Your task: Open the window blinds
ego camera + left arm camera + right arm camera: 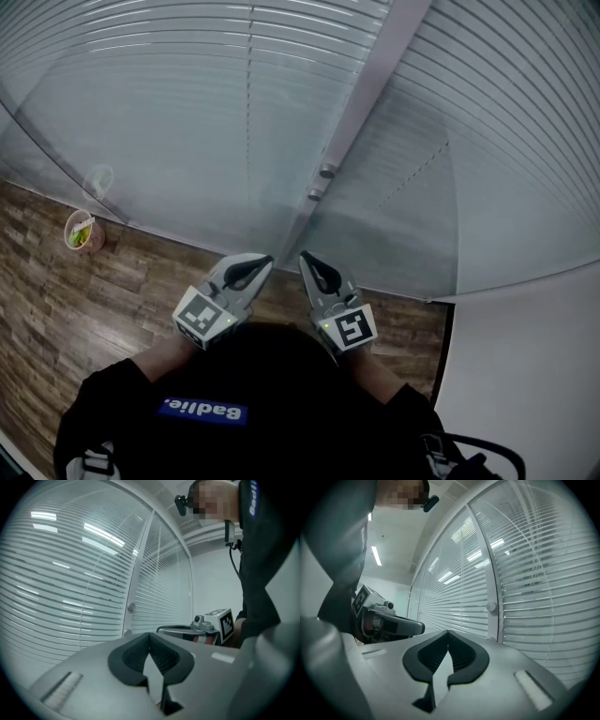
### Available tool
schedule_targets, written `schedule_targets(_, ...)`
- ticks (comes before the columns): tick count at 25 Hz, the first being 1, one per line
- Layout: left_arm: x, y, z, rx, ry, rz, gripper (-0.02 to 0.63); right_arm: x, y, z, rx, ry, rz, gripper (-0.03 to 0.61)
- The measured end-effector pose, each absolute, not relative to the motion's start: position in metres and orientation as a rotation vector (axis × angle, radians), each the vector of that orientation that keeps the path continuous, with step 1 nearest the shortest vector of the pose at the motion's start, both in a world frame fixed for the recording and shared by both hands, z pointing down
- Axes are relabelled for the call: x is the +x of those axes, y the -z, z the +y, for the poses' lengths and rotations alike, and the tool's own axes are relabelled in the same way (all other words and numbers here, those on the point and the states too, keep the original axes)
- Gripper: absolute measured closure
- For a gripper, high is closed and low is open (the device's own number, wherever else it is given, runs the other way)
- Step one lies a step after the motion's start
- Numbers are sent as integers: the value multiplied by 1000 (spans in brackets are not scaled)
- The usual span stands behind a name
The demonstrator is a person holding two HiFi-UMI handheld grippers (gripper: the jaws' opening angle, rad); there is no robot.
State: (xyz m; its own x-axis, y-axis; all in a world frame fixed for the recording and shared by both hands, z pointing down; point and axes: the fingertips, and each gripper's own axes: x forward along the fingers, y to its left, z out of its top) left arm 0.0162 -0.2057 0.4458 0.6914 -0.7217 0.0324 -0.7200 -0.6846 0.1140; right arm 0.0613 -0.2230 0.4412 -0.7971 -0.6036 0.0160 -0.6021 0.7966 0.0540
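Observation:
White slatted blinds (187, 103) hang behind glass panes on both sides of a pale upright frame post (361, 103). Two round knobs (326, 172) sit on that post; they also show as knobs (131, 606) in the left gripper view and as one knob (491, 606) in the right gripper view. My left gripper (269, 260) and right gripper (304, 255) are held side by side just short of the post's foot. Both are shut with nothing between the tips, as the left gripper (150, 635) and right gripper (448, 633) views show. Each view catches the other tool: the right gripper (206, 626), the left gripper (389, 620).
A small cup (82, 232) with something green inside stands on the wooden floor (56, 309) at the left, close to the glass. A plain white wall (530, 375) meets the window at the right. The person's dark sleeves fill the bottom of the head view.

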Motion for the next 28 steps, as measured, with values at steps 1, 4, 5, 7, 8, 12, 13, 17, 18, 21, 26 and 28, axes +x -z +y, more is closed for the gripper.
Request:
schedule_targets(1,17,-448,-208,2780,18,-1191,614,61,-442,-226,984,77,-2948,575)
schedule_targets(4,19,-454,-211,2774,9,-1190,614,62,-443,-233,983,95,-2944,575)
schedule_targets(5,20,-454,-211,2773,10,-1188,614,63,-442,-234,982,105,-2939,575)
schedule_targets(7,21,-453,-209,2772,13,-1186,614,63,-438,-236,981,131,-2930,575)
schedule_targets(8,22,-454,-209,2771,14,-1186,614,63,-437,-237,980,144,-2928,572)
schedule_targets(12,20,-460,-212,2761,17,-1192,614,65,-437,-247,985,173,-2925,549)
schedule_targets(13,20,-460,-212,2759,20,-1195,614,66,-435,-249,990,179,-2922,546)
schedule_targets(17,17,-463,-211,2756,18,-1194,614,66,-429,-255,1004,212,-2911,537)
schedule_targets(18,16,-463,-210,2754,21,-1196,614,65,-427,-255,1010,224,-2908,534)
schedule_targets(21,13,-458,-205,2755,27,-1197,614,66,-419,-257,1021,281,-2879,529)
schedule_targets(26,10,-459,-201,2758,35,-1189,614,65,-406,-267,1048,376,-2829,528)
schedule_targets(28,9,-461,-200,2757,37,-1186,614,64,-404,-272,1053,433,-2795,525)
